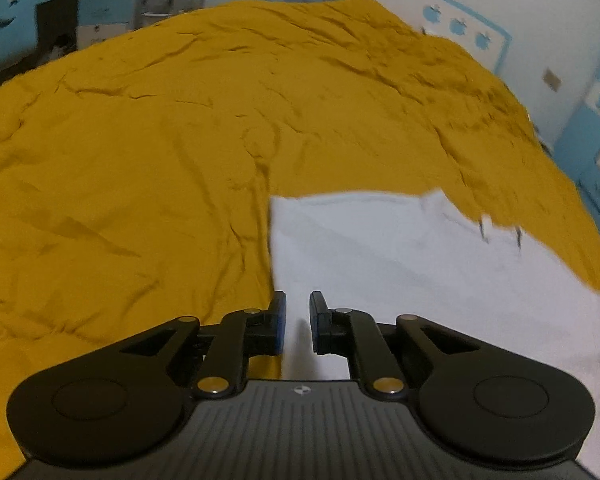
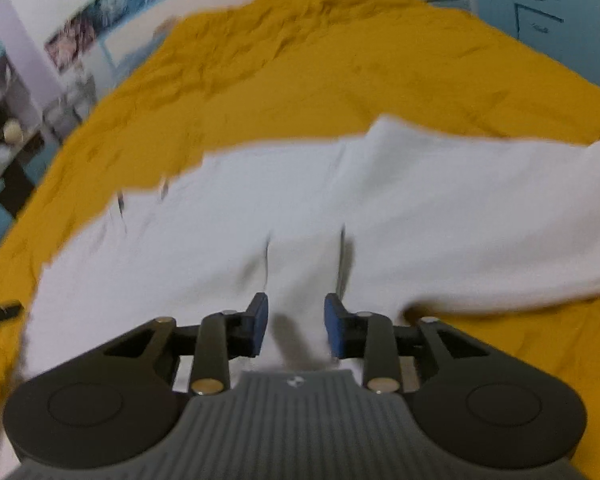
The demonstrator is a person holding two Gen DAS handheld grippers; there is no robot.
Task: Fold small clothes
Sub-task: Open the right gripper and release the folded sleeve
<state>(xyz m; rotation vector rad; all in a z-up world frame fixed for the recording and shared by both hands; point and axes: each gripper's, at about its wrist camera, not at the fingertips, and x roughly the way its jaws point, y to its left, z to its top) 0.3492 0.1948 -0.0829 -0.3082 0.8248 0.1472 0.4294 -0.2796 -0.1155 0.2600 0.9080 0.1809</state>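
Observation:
A white garment (image 1: 420,264) lies flat on a mustard-yellow bedspread (image 1: 140,140). In the left wrist view its left edge runs up from my left gripper (image 1: 298,326), whose blue-padded fingers stand slightly apart over that edge, with white cloth seen in the narrow gap. In the right wrist view the white garment (image 2: 300,208) spreads wide, with a sleeve reaching to the right. My right gripper (image 2: 296,326) is open above its near edge, and a raised strip of white cloth lies between the fingers, not pinched.
The yellow bedspread (image 2: 340,60) covers the whole bed. Blue and white furniture and walls (image 1: 480,20) stand beyond the far edge. A cluttered shelf (image 2: 4,128) is at the left of the right wrist view.

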